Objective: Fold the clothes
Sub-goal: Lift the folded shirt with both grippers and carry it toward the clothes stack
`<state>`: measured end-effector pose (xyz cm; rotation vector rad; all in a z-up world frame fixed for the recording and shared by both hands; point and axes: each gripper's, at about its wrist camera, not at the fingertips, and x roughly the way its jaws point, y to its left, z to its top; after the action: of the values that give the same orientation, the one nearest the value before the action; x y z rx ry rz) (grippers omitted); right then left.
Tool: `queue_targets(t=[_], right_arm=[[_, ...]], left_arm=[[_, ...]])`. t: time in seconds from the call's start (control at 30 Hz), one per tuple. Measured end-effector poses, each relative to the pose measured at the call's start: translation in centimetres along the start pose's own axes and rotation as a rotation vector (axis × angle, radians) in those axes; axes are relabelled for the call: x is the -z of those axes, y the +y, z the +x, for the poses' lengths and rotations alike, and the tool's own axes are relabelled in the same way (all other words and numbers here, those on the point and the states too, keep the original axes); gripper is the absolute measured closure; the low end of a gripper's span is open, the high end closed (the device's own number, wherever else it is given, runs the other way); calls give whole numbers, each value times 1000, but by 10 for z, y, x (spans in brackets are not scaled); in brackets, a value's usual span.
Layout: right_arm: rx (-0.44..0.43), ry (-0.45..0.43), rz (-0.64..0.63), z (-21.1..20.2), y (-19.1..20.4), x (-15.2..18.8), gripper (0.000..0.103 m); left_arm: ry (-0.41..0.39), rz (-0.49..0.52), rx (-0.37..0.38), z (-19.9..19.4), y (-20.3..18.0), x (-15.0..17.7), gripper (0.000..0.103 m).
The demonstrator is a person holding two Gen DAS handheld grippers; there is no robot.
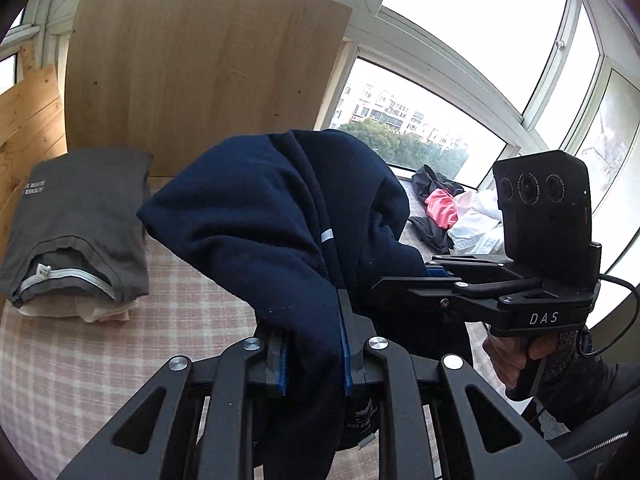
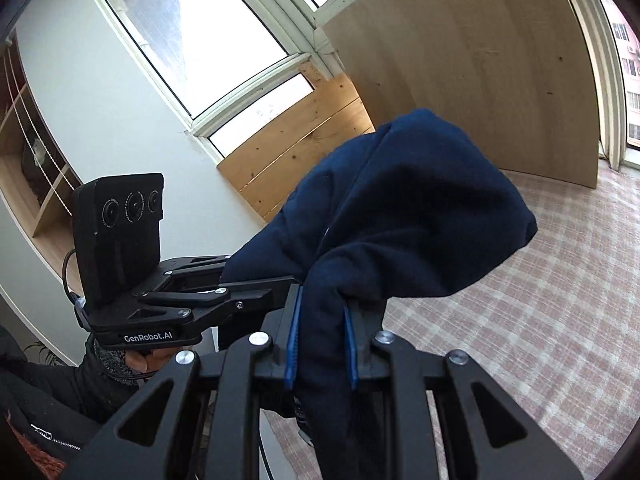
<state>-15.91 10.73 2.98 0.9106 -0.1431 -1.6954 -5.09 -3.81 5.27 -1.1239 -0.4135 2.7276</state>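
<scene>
A dark navy garment hangs bunched in the air above the checked surface, held by both grippers. My left gripper is shut on a thick fold of it between the blue pads. In the right wrist view my right gripper is likewise shut on the navy garment, which drapes over and past its fingers. The right gripper also shows from the side in the left wrist view, with a person's hand on its handle. The left gripper shows at the left of the right wrist view.
A folded grey garment lies on a pale stack at the left of the pink checked cloth. A heap of black, pink and white clothes lies by the window. A wooden board stands behind. Shelves stand at the left wall.
</scene>
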Motion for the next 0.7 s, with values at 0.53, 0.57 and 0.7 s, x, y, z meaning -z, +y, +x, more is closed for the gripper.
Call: queue_targets(t=[0.53, 0.57, 0.7], right_arm=[[197, 5, -27, 207, 88, -108, 85], [216, 11, -31, 216, 86, -114, 85], [262, 34, -9, 251, 66, -139, 85]], left_arm=[[36, 175, -84, -62, 207, -75, 86], [35, 183, -85, -59, 215, -81, 86], [42, 197, -77, -38, 249, -103, 86]])
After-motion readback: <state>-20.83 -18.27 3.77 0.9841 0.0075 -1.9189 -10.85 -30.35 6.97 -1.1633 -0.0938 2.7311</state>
